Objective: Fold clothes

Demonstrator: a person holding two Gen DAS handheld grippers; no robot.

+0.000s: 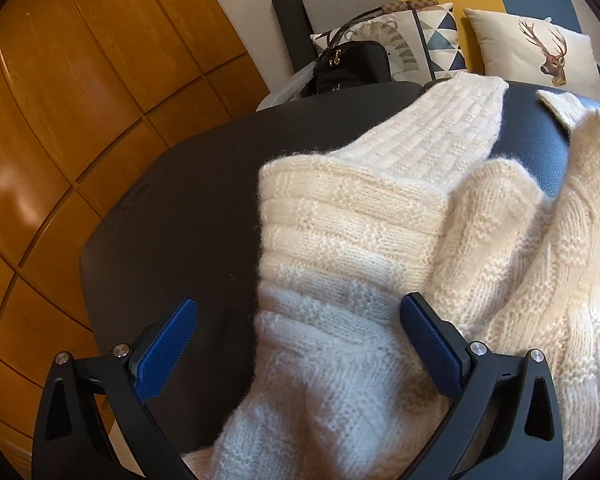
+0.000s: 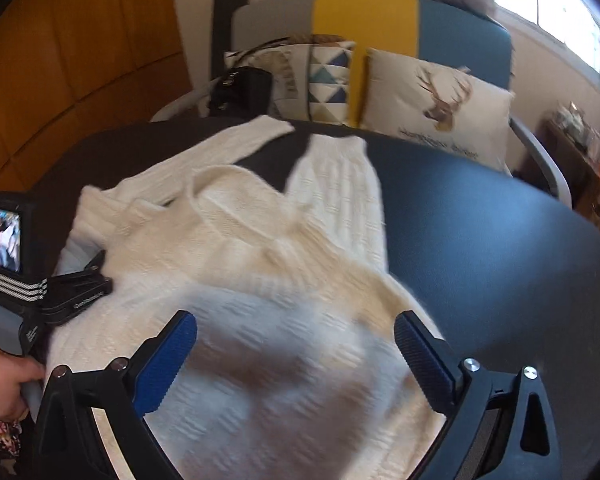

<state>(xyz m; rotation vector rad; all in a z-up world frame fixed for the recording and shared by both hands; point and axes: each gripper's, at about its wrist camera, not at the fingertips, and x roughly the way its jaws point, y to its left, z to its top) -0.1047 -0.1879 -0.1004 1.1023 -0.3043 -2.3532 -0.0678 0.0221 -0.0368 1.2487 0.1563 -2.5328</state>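
1. The left tongs [image 1: 298, 344] have black arms with slot-shaped cut-outs and blue cross-hatched pads [image 1: 166, 350] on the fingers.
2. Two silver round screws sit at each finger's hinge.
3. The right tongs [image 2: 296, 360] have the same build: black frame, a blue textured pad on one finger, a darker ribbed face on the other, silver screws.
4. Seen from the right wrist, the left unit carries a black camera [image 2: 6, 236] with a small lit screen, white stripes beneath, and a grey handle.
5. The person's hand [image 2: 8, 384] shows a dark floral-print sleeve.
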